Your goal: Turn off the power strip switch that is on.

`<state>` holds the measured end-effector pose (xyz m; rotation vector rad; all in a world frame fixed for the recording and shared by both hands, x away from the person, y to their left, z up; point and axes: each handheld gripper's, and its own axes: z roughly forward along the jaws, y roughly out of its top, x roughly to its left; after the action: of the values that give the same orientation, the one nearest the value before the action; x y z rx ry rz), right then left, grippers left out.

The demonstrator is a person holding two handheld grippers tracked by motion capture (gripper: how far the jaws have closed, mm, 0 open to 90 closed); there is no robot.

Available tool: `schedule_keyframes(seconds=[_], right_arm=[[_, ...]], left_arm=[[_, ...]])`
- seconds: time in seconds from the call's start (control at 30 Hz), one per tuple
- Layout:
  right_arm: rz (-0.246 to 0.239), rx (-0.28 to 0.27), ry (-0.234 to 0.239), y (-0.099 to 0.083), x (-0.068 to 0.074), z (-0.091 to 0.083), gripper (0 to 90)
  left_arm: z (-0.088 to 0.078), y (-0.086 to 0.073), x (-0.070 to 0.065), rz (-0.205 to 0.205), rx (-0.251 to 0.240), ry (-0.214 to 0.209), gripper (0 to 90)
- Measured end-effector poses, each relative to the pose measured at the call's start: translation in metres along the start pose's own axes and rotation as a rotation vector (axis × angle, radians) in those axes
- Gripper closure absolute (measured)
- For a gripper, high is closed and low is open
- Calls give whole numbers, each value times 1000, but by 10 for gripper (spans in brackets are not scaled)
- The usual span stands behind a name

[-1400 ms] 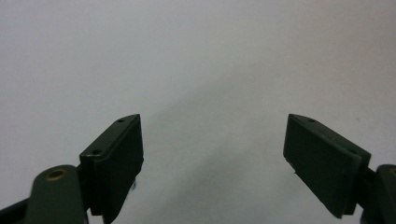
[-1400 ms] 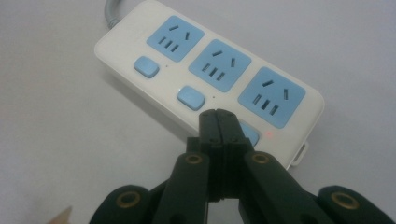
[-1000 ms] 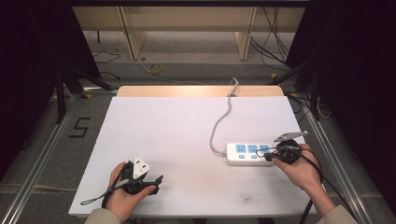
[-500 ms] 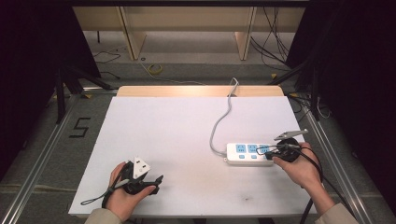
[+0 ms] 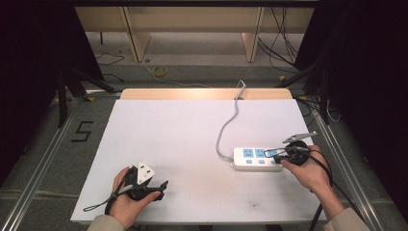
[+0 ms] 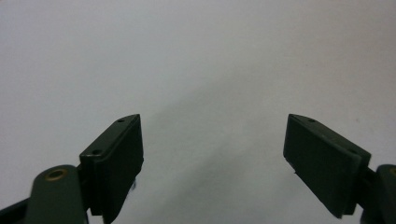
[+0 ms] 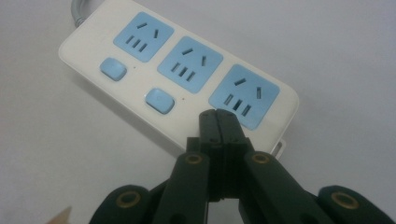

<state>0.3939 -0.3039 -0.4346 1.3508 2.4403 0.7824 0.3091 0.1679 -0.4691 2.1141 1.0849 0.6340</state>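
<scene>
At the near left of the white table (image 5: pixel 192 125), the left gripper (image 5: pixel 161 185) lay idle, its fingers (image 6: pixel 114 158) wide and holding nothing. To the right, the power strip (image 5: pixel 257 158) lay flat, its cable (image 5: pixel 226 130) running to the far edge. The right gripper (image 7: pixel 218 122), pinched tight and empty, sat over the third switch; the press looked underway, with two blue buttons (image 7: pixel 159 100) untouched

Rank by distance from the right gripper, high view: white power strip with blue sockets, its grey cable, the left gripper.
1. White power strip with blue sockets: directly under the shut right gripper, right side.
2. Grey cable: runs from the strip's left end to the table's far edge.
3. Left gripper: near left, jaws open.
</scene>
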Motion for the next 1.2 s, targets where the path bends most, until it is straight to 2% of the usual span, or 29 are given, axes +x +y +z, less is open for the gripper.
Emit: schedule_keyframes(seconds=[1.2], right_arm=[[21,28,-21,7,-7,3,900]], left_arm=[[0,0,0,3,0,1,199]])
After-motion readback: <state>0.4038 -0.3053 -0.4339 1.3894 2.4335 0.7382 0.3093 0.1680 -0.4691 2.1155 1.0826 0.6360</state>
